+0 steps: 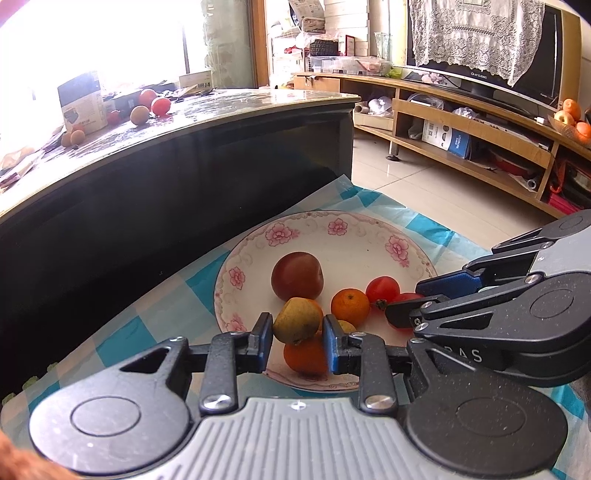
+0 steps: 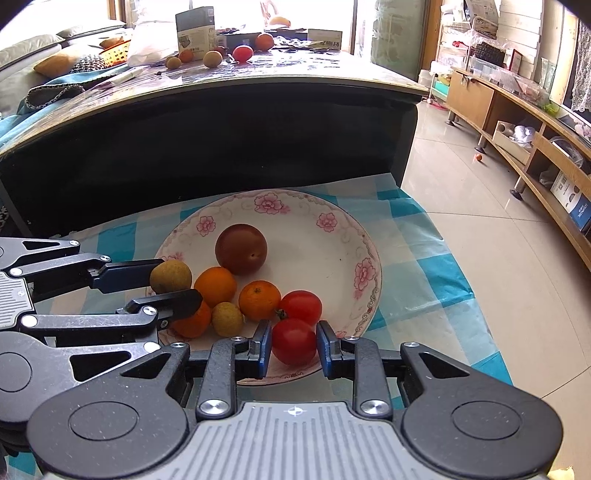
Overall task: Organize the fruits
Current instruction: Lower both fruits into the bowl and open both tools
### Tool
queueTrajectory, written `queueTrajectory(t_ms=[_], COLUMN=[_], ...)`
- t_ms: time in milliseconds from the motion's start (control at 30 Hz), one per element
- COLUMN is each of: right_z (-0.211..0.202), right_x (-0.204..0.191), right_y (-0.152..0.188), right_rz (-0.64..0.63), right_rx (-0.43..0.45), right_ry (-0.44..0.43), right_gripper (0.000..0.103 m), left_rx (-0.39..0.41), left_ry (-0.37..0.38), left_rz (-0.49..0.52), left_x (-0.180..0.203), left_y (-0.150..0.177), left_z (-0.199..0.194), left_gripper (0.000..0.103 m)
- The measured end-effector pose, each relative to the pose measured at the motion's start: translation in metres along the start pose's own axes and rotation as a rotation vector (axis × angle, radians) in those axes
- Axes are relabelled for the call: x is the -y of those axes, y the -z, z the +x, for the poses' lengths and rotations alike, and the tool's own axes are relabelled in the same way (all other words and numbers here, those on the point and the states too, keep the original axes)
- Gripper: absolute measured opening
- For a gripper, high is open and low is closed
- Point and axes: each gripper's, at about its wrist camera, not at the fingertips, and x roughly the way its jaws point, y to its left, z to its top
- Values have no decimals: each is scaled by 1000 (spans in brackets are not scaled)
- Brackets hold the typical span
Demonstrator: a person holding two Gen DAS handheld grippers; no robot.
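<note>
Fruit fills the near half of a round white ceramic plate with pink flower decoration (image 2: 364, 273), which sits on a blue-and-white checked cloth (image 2: 436, 280) in front of a dark table with a glossy top (image 2: 258, 122).

The left gripper (image 1: 297, 334) has its blue-padded jaws closed against the sides of a small yellow-green round fruit (image 1: 297, 319), which is gripped between the two pads. Directly beneath that fruit, between the same jaws, lies an orange citrus fruit (image 1: 304, 356). Beyond the jaw tips rests a large dark red round fruit (image 1: 297, 276). Just right of the right jaw are a smaller orange mandarin (image 1: 349, 307) and another small yellow-green fruit (image 2: 227, 319), mostly hidden in the left wrist view.

The right gripper (image 2: 294, 345) has its jaws set narrow around a red cherry tomato (image 2: 294, 341); both pads appear to touch its sides, though whether they press firmly cannot be told. Just past the jaw tips lies a second red tomato (image 2: 301, 306) with a dark stem, touching the mandarin to its left. Further left of the jaws sits another orange citrus fruit (image 2: 215, 286).

Far beyond both grippers, more loose fruit (image 2: 243, 53) and a cardboard box (image 2: 195, 29) stand on the tabletop. A long wooden television cabinet (image 1: 472, 122) runs along the wall to the right.
</note>
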Motion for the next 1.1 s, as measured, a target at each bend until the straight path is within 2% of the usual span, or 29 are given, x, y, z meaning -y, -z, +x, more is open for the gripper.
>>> queueTrajectory(t_ms=[533, 733, 1100], right_z=[6, 3, -4], right_x=[0, 1, 6], right_y=[-4, -5, -7], right_rz=[12, 20, 37], right_rx=[-3, 0, 10], right_ry=[20, 35, 35], right_gripper=[21, 31, 36], left_rx=[6, 1, 7], left_ry=[-5, -4, 7], left_rz=[-30, -45, -70], left_x=[-3, -4, -7], left_y=[-1, -2, -4], left_z=[5, 5, 1], left_gripper=[38, 41, 43])
